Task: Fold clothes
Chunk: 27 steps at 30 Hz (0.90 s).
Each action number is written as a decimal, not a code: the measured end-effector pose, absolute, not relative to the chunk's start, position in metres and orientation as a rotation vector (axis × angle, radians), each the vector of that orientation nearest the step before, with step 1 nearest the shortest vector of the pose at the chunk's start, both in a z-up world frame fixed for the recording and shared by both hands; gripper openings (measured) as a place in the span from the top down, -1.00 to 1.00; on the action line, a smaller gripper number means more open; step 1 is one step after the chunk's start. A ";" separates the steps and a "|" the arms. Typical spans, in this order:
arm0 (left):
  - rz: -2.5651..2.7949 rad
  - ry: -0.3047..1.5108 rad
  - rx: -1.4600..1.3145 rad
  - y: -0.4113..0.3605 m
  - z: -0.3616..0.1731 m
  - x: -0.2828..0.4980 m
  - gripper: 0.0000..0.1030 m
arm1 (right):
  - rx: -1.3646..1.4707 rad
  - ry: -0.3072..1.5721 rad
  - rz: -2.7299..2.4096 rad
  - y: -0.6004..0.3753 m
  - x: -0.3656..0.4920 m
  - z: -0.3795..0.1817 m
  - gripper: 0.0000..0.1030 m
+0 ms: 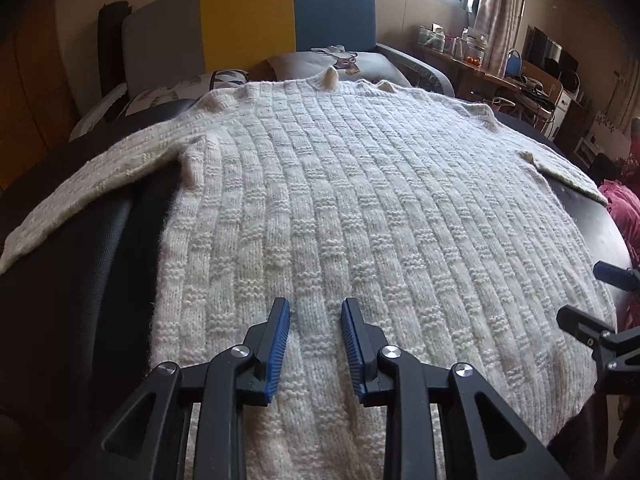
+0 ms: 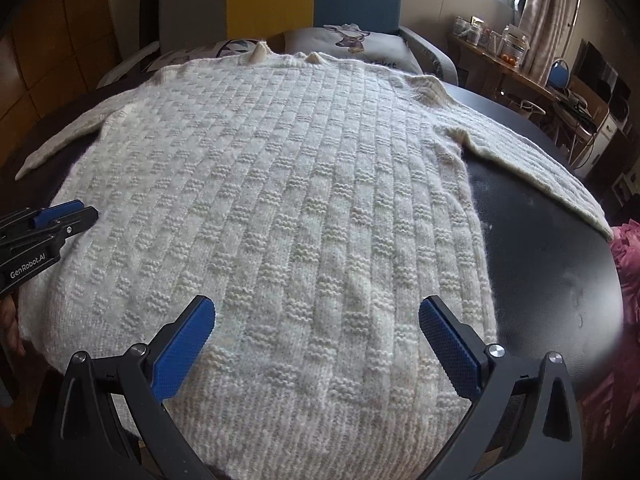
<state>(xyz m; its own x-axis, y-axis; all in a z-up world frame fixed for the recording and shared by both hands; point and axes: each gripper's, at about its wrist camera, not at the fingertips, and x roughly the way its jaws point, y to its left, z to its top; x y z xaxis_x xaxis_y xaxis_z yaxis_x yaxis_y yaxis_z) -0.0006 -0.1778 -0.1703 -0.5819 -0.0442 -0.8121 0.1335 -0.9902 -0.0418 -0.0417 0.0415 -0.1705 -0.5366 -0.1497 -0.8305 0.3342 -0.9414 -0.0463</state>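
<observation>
A cream knitted sweater (image 1: 340, 200) lies spread flat, neck away from me, on a dark round table (image 1: 80, 280). Its sleeves stretch out to the left and right. My left gripper (image 1: 314, 308) hovers over the lower left part of the body, its blue pads a narrow gap apart with no fabric pinched between them. In the right wrist view the sweater (image 2: 300, 200) fills the table (image 2: 540, 240), and my right gripper (image 2: 316, 304) stands wide open above the hem, holding nothing. The left gripper (image 2: 89, 208) shows at the left edge there, and the right gripper (image 1: 578, 291) at the right edge of the left wrist view.
Behind the table stands a seat with a grey, yellow and blue back (image 1: 248, 20) and printed cushions (image 2: 360, 44). A cluttered wooden desk (image 1: 500, 76) runs along the right wall under a window. Pink cloth (image 2: 624, 272) lies just beyond the table's right rim.
</observation>
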 end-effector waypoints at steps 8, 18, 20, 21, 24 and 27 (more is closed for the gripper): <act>-2.710 0.145 1.378 -0.173 -0.172 -0.004 0.47 | 1.394 0.235 -2.435 0.035 -0.048 -0.191 -1.00; -2.744 0.266 1.330 -0.177 -0.153 -0.007 0.47 | 1.358 0.193 -2.439 0.041 -0.046 -0.183 -1.00; -2.742 0.252 1.336 -0.175 -0.151 -0.011 0.47 | 1.341 0.168 -2.465 0.044 -0.050 -0.174 -1.00; -2.736 0.249 1.343 -0.175 -0.152 -0.012 0.47 | 1.319 0.151 -2.489 0.046 -0.052 -0.167 -1.00; -2.690 0.242 1.381 -0.174 -0.161 -0.015 0.47 | 1.314 0.180 -2.521 0.049 -0.062 -0.161 -1.00; -2.648 0.205 1.391 -0.173 -0.170 -0.015 0.46 | 1.400 0.198 -2.494 0.049 -0.067 -0.175 -1.00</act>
